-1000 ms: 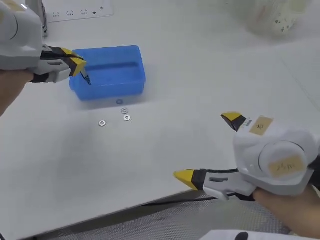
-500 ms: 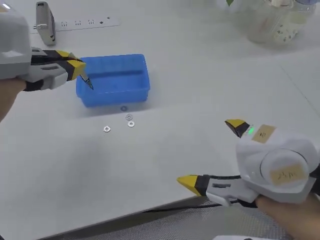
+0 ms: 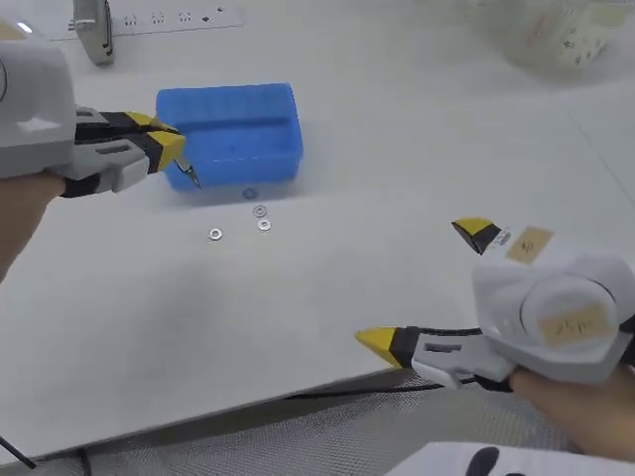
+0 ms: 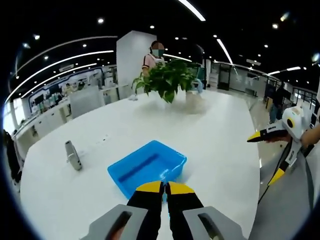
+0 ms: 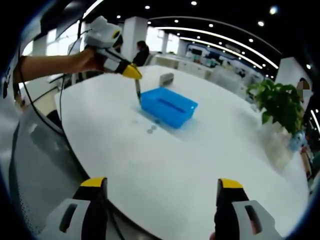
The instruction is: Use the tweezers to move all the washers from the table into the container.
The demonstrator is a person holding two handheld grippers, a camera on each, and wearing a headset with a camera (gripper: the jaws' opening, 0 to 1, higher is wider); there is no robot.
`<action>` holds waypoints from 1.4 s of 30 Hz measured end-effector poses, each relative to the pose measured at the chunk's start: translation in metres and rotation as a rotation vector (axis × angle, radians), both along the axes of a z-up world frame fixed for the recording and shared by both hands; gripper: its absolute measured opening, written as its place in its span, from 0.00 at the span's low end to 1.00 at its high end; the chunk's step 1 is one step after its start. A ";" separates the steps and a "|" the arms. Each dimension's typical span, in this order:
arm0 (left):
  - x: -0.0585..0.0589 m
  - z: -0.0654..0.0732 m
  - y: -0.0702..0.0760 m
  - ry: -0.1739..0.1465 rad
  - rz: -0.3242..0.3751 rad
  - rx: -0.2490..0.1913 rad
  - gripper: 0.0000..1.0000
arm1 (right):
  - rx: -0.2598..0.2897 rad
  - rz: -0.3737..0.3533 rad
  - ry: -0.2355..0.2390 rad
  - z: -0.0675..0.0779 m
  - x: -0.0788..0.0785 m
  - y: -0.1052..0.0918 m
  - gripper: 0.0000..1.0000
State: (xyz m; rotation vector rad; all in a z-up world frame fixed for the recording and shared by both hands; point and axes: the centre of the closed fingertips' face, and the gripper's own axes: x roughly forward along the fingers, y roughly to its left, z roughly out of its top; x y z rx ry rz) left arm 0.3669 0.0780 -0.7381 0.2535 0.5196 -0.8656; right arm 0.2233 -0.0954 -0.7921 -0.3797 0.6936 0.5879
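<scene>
Three washers (image 3: 260,211): flat on the table (image 3: 327,297), just in front of the bin (image 3: 238,129). Two nearly touch and one lies apart to their left. A faint ring by the bin's front wall may be a fourth, but I can't be sure.
Left gripper (image 3: 171,147): jaws pressed together on the tweezers (image 3: 188,172), which point down by the bin's front corner. The tips are too small to tell whether they are apart.
Right gripper (image 3: 427,288): jaws wide apart and empty, well away near the table's edge.
Risk, slip: thin washers on a smooth top could skid or flick away under the tips.
Risk, pair: reaching for one of the close two may nudge its neighbour.
Risk, carry: a weak pinch could drop a washer short of the bin.
</scene>
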 end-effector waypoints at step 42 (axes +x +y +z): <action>-0.026 -0.040 -0.011 0.053 -0.008 0.014 0.00 | -0.033 0.010 -0.003 -0.002 0.000 -0.001 0.86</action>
